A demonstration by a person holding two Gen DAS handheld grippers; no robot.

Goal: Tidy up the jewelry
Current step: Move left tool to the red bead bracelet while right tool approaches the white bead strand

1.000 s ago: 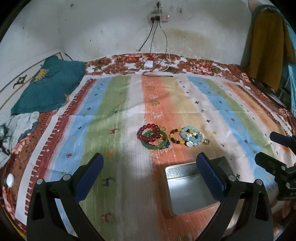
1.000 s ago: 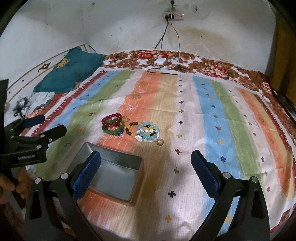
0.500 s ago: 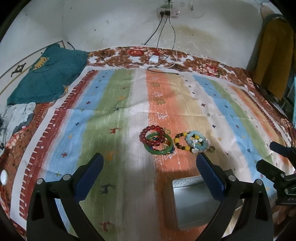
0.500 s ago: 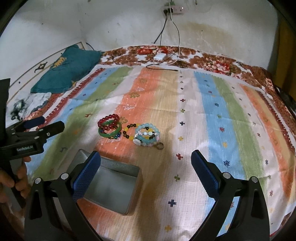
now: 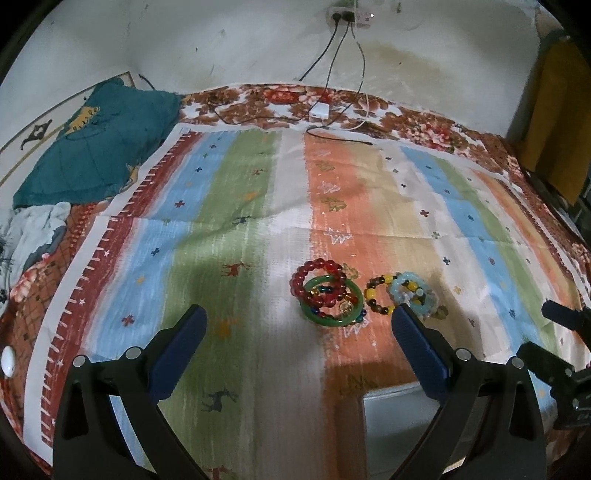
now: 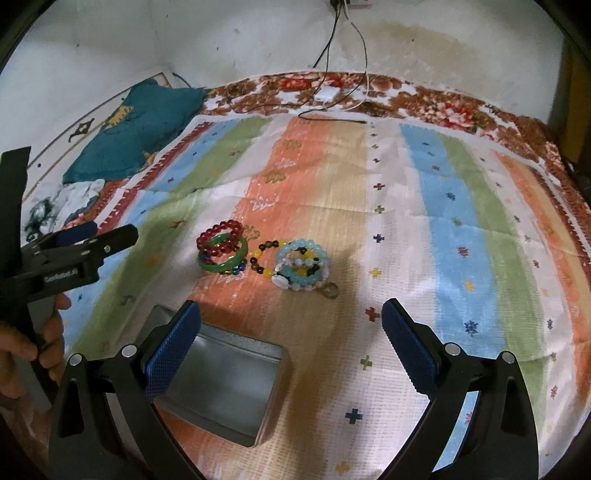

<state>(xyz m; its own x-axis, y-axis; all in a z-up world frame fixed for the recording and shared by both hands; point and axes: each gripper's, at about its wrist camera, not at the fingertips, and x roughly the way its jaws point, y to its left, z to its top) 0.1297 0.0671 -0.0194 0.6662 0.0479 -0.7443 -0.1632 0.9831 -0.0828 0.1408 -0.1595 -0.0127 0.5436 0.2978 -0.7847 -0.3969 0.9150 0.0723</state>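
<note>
Left wrist view: we see our left gripper (image 5: 297, 325) with its fingers spread wide and nothing between them; it hangs over the striped cloth (image 5: 229, 236) on the bed
Right wrist view: our right gripper (image 6: 291, 328) likewise has its fingers wide and empty; its left finger (image 6: 173, 349) overlaps the near corner of the metal tin (image 6: 225, 387)
Jewelry: a cluster lies on the orange stripe, ahead of both grippers; a red bead bracelet (image 5: 314, 273) and a green bangle (image 5: 330, 301) overlap on the left; a brown-and-yellow bead bracelet (image 5: 375, 293) sits just beside them; pale blue bead bracelets (image 6: 303, 264) are piled on the right, with a small ring (image 6: 331, 290) touching their near edge
Tin: open and holding nothing we can see; it lies on the cloth nearer to us than the jewelry, apart from it
Hand: a person's hand (image 6: 26, 350) grips the left gripper's handle at the left edge of the right wrist view
Background: a teal pillow (image 5: 96, 144) lies at the far left; cables (image 5: 332, 55) hang from a wall socket (image 5: 349, 14)
</note>
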